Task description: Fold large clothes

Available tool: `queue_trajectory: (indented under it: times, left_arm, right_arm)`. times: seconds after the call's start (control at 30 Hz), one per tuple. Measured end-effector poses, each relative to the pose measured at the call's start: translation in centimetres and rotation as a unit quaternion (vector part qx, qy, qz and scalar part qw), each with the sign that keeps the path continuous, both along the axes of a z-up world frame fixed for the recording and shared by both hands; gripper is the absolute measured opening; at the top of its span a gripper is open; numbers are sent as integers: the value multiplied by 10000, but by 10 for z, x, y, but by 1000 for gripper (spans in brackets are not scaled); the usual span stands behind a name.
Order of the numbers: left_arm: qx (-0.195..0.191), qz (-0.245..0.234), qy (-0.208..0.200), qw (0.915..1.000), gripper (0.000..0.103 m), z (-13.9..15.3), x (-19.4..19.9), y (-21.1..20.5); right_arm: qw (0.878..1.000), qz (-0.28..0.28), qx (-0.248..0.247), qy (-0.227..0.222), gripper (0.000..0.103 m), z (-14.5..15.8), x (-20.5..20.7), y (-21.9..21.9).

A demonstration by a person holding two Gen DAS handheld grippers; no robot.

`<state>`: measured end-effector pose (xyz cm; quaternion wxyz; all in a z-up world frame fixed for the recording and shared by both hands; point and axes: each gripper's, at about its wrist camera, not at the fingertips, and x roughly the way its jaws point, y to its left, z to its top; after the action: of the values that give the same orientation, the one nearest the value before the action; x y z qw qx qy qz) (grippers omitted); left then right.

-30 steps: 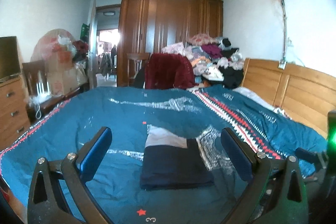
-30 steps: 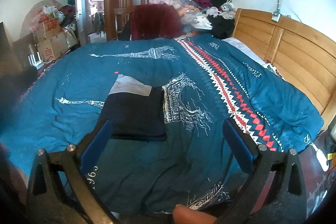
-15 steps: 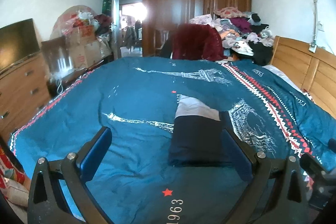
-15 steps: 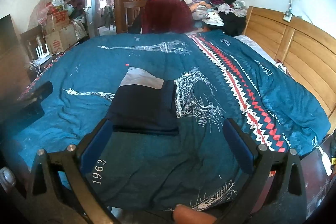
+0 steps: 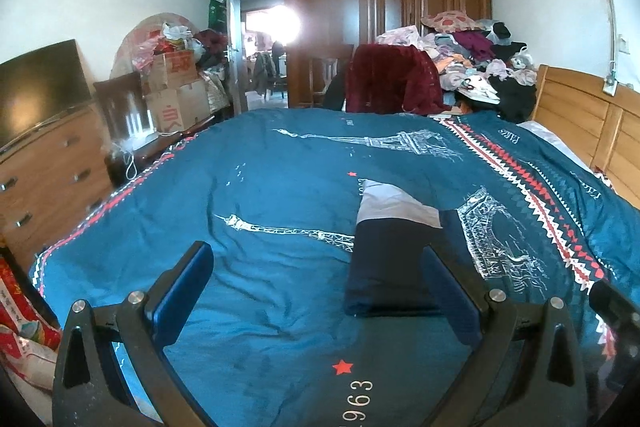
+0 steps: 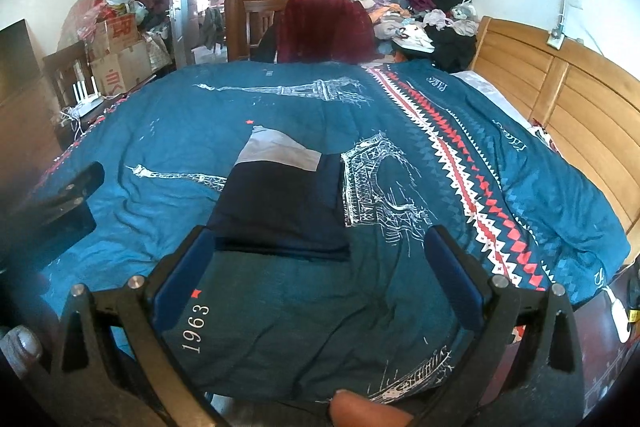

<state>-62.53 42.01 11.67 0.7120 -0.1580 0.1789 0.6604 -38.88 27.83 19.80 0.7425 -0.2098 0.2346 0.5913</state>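
The left gripper is held with its blue-padded fingers spread wide apart and nothing between them, above the near part of the blue bedspread. The right gripper is likewise released, its fingers parted and empty, hovering over the bedspread's near edge. In the right wrist view the left gripper is seen at the left margin, apart from the cloth.

A folded dark navy garment is laid flat on the bedspread, just ahead of both grippers and touched by neither; in the right wrist view it is seen between and beyond the two fingers. A pale grey panel is shown at its far end. White tower prints, a red-and-white zigzag band and the number "1963" are printed on the bedspread.

Further off, a dark red garment is draped over a chair at the far side of the bed, and a heap of mixed clothes is piled beside it. A wooden headboard is set along the right, a wardrobe behind, and cardboard boxes, a dresser and a television to the left. A fingertip is seen at the bottom edge of the right wrist view.
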Motion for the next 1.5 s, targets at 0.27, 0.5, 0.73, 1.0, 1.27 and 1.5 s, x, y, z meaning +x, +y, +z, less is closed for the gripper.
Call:
queue_trajectory:
  times: [0.27,0.5,0.73,1.0,1.27,1.5]
  left_arm:
    - [55,103,114,9999,103,-2,-4,1]
    - [108,153,168,9997,103,0,-6,2]
    - [83,124,228,9996,103,0,-9,2]
    - [100,152,252,9995,103,-1,-12,3]
    - [72,156,259,9995,103,-3,-14,6]
    - [52,152,259,9995,103,-4,-17,6]
  right_arm:
    - [10000,55,-36,-26,103,-1,-6,4]
    - [9999,82,-49,-71,103,-1,-10,4]
    - [9999,83,-50,-75,103,0,-11,4]
    - [9999,99,-85,-86,103,0,-11,6]
    - [9999,108,-95,-93,103,0,-13,6]
    - [9998,112,-106,-91,103,0,-13,7]
